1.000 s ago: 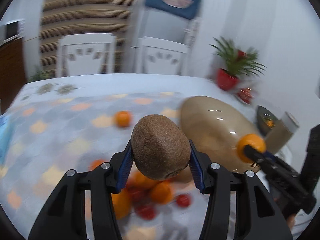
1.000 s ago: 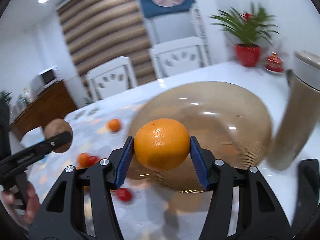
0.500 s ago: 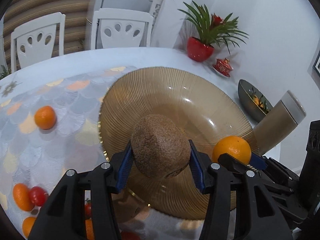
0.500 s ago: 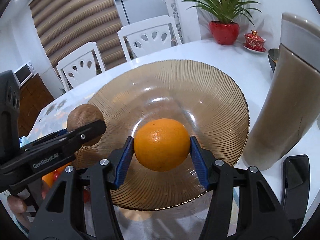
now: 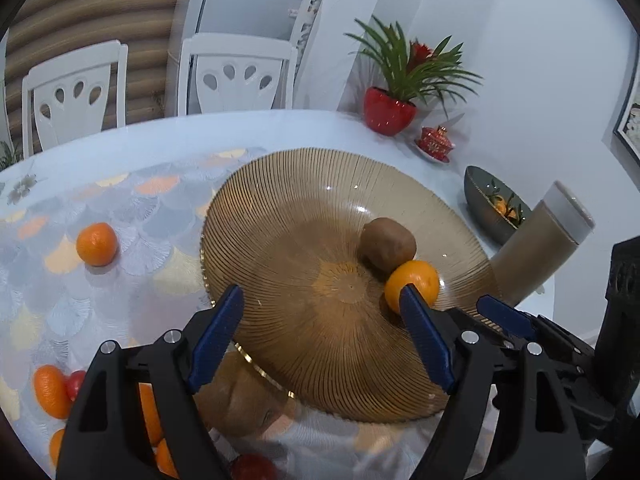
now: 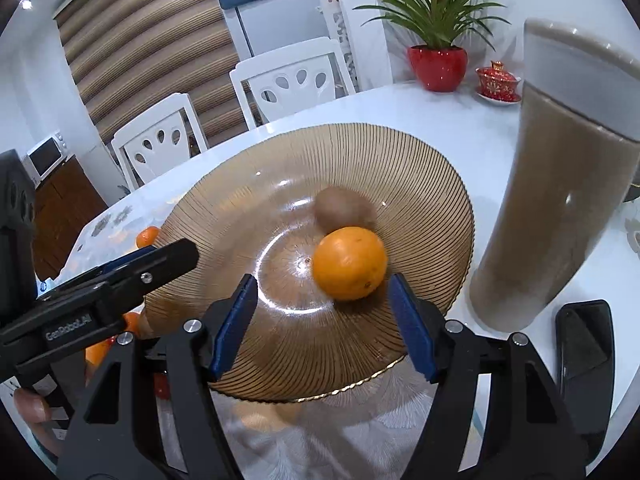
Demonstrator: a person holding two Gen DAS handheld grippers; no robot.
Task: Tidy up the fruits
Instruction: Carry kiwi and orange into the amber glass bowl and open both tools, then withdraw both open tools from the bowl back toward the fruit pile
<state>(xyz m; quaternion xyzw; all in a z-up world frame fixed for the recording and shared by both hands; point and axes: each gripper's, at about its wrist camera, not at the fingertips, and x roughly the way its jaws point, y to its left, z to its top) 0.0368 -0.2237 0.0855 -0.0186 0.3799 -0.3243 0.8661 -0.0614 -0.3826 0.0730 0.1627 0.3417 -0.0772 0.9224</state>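
Note:
A ribbed amber glass bowl (image 5: 280, 184) (image 6: 420, 168) stands on the table. Inside it lie a brown kiwi (image 5: 387, 243) (image 6: 345, 207) and an orange (image 5: 414, 285) (image 6: 349, 263), touching each other right of the bowl's centre. My left gripper (image 5: 320, 336) hangs open over the bowl's near rim with nothing between its blue pads. My right gripper (image 6: 323, 324) is open too, just in front of the orange, and it shows at the lower right of the left wrist view. Loose oranges (image 5: 96, 244) and red fruits (image 5: 74, 384) lie on the patterned cloth to the left.
A tall beige cylinder with a grey top (image 6: 560, 184) stands right of the bowl, a black phone (image 6: 586, 344) beside it. Further back are a red potted plant (image 5: 390, 110), a small red lidded cup (image 5: 435, 144) and a dark dish (image 5: 494, 208). White chairs (image 5: 236, 76) line the far edge.
Both grippers opened over the bowl. The kiwi left my left gripper and the orange left my right gripper; both now rest inside the bowl.

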